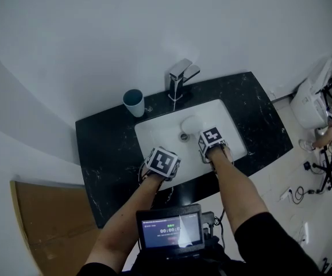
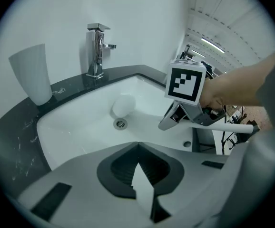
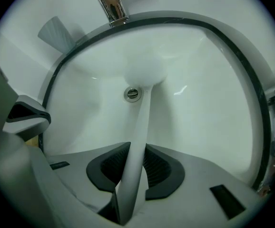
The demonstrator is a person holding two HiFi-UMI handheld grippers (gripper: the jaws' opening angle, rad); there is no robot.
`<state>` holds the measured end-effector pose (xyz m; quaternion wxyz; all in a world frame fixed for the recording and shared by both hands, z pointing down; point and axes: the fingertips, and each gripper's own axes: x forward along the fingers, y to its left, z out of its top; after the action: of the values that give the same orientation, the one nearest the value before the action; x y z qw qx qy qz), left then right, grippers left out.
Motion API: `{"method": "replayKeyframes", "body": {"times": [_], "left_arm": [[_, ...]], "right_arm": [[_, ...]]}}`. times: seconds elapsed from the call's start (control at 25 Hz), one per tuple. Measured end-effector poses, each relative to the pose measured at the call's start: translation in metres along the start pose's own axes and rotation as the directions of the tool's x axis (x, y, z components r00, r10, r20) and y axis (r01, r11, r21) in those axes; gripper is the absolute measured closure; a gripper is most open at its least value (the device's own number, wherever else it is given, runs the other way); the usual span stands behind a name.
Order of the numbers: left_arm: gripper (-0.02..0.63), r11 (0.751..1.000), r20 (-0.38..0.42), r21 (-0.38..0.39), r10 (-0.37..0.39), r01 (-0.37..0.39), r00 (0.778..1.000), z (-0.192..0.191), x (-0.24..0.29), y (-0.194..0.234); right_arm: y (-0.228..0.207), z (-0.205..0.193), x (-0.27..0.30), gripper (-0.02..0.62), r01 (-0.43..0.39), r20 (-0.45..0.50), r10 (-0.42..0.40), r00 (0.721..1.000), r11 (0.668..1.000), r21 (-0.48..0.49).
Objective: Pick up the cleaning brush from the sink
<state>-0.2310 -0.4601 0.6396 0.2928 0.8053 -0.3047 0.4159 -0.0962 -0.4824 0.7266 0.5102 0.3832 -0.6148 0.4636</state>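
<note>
The white cleaning brush has its round head (image 1: 192,123) in the white sink (image 1: 160,132), just behind the drain (image 3: 132,94). Its long handle (image 3: 140,137) runs from the head back between the dark pads of my right gripper (image 3: 136,148), which is shut on it. In the head view that right gripper (image 1: 210,145) points steeply down over the basin's front right. My left gripper (image 1: 161,164) hangs over the sink's front rim, to the left. In its own view the left gripper (image 2: 137,146) has its jaw tips meeting with nothing between them, and the right gripper (image 2: 175,120) shows ahead holding the handle (image 2: 225,126).
A chrome faucet (image 1: 180,78) stands behind the basin on the black marble counter (image 1: 108,148). A blue-grey cup (image 1: 134,102) stands at the back left. A white toilet (image 1: 312,102) and cables lie on the floor to the right. A small screen (image 1: 170,229) sits at my chest.
</note>
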Motion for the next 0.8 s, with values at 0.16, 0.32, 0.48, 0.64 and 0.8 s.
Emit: {"method": "replayKeyframes", "body": {"times": [0.16, 0.32, 0.48, 0.64, 0.8], "left_arm": [[0.592, 1.0, 0.039, -0.016, -0.005, 0.006, 0.999, -0.001, -0.014, -0.002], [0.592, 1.0, 0.149, -0.001, -0.005, 0.006, 0.989, 0.007, -0.045, -0.016], [0.592, 1.0, 0.286, -0.018, 0.021, -0.016, 0.958, 0.016, -0.087, -0.027], [0.592, 0.997, 0.408, -0.062, 0.057, -0.035, 0.911, 0.012, -0.117, -0.046], [0.592, 0.989, 0.467, -0.103, 0.145, -0.109, 0.872, 0.009, -0.129, -0.088]], "right_arm": [[0.006, -0.001, -0.01, 0.552, -0.044, 0.023, 0.044, 0.999, 0.999, -0.002], [0.017, -0.005, -0.038, 0.554, -0.085, 0.102, 0.086, 0.991, 0.996, -0.012], [0.034, -0.009, -0.086, 0.555, -0.176, 0.266, 0.179, 0.947, 0.984, -0.036], [0.04, -0.033, -0.134, 0.557, -0.242, 0.381, 0.267, 0.885, 0.964, -0.113], [0.018, -0.065, -0.177, 0.557, -0.274, 0.446, 0.345, 0.826, 0.937, -0.218]]}}
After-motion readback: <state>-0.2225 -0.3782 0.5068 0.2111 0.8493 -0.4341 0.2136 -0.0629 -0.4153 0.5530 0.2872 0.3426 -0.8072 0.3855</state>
